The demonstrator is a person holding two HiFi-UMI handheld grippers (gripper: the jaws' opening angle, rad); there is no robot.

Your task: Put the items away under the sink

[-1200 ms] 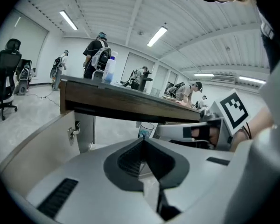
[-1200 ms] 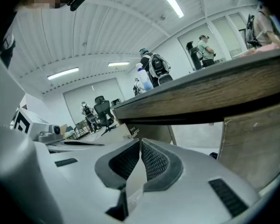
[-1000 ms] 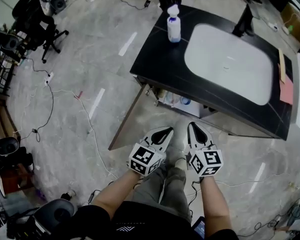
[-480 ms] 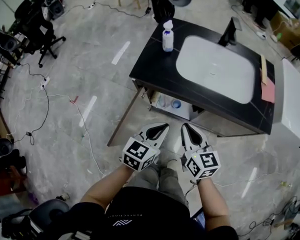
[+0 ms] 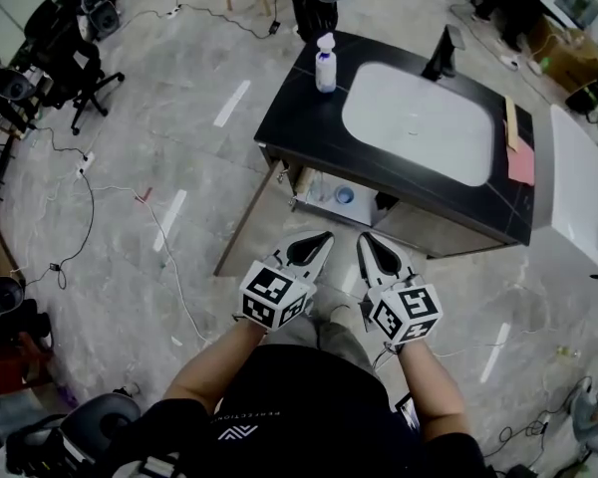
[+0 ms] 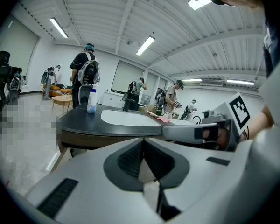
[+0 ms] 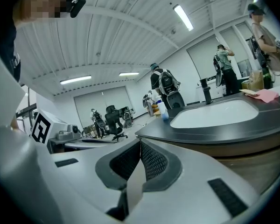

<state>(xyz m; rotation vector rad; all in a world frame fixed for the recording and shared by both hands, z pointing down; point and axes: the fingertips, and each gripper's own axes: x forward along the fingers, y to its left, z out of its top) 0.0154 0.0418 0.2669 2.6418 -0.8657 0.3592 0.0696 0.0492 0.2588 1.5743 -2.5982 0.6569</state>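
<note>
Right, both tongs are up at chest height in front of the person, well short of the sink [image 5: 416, 122], and neither is carrying anything. The left tongs [image 5: 319, 241] are pinched together with nothing between the pads, as the left gripper view confirms. The right tongs [image 5: 368, 241] are the same, jaws together and empty. They sit side by side, near each other but apart.

Where are the items? A spray bottle [image 5: 325, 63] stands upright on the dark surface [image 5: 299, 118], at the far left corner just beside the basin. Over at the right edge a pink cloth [image 5: 521, 165] lies flat. Below, the cupboard door [image 5: 249, 222] hangs wide open, and a small blue container [image 5: 345, 195] sits inside on the shelf, with something pale next to it that I can't identify.

So this looks like the gap between items: some things stowed, at least the bottle still out on top. The next move, I'd say, is a reach across to that bottle. That calls for one pair of tongs to open wide enough for its body and take it low, below the trigger head, so it stays upright. It then has to come down through the open doorway without clipping the surface's edge or the door.
</note>
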